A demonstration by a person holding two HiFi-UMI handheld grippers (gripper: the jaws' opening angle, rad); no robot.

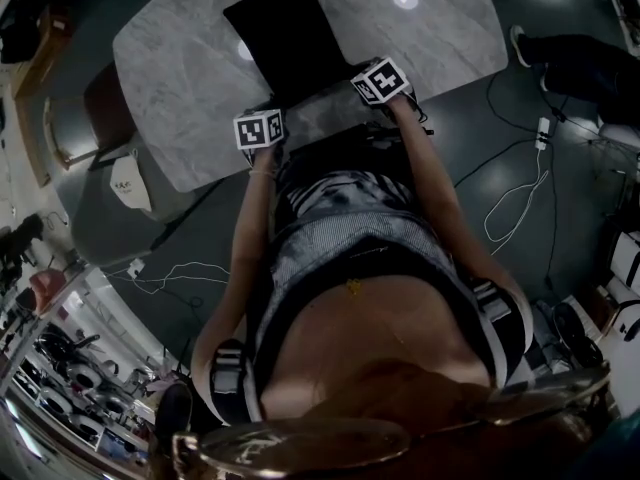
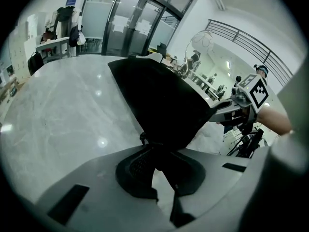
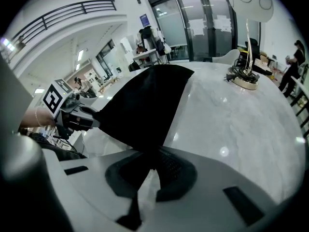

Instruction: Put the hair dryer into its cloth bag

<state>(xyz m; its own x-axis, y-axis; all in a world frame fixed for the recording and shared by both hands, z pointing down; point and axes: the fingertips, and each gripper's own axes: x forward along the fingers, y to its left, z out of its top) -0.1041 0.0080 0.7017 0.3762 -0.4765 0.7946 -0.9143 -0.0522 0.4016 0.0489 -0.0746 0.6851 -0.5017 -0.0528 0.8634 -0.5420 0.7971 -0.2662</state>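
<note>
Cloth bag (image 1: 285, 38): black, spread on the grey marble table (image 1: 180, 78), with its near edge raised between the two grippers.
Bag contents: no view looks inside the dark fabric. The hair dryer may be in there, but I cannot tell.
Left gripper (image 2: 157, 151): fingers pressed together, pinching the bag's near left corner.
Right gripper (image 3: 152, 156): fingers closed on the cloth at the near right corner.
Cut off: in the head view the person's torso covers the table's near edge.
Hard to make out: a small stand (image 3: 245, 79) on the table beside the bag, holding tangled dark parts too small to identify.
</note>
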